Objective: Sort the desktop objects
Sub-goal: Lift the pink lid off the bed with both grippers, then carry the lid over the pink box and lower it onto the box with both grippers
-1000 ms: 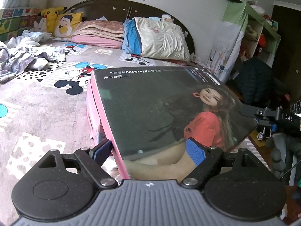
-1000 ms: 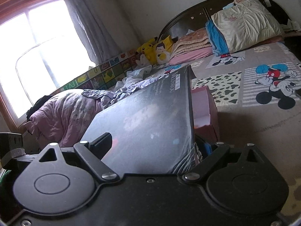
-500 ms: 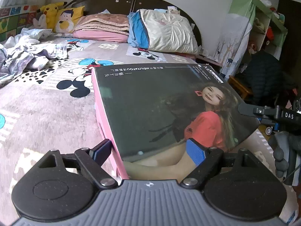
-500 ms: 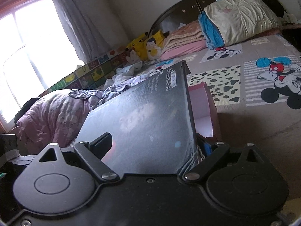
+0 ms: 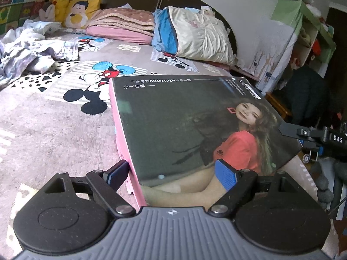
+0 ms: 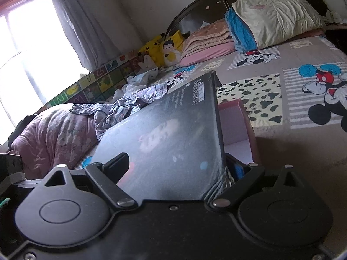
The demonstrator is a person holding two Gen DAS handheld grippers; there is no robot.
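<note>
— Jaws on the left gripper [image 5: 173,173]? What did the left wrist view show?
— They clamped the pink box [image 5: 195,125], dark lid up, which reached ahead over the bed [image 5: 43,130].
— And the right wrist view?
— The right gripper [image 6: 180,169] pinched that box [image 6: 173,130] too, lid between its pads.

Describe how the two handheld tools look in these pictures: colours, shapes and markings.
The left tool has a ribbed grey body with a small white mark, two round black discs, black link bars with silver rivets, and blue pads. The right tool has the same shape, but its body is smooth and black, with silver screws. Seen from the left wrist, its arm bears white letters "DAS".
</note>
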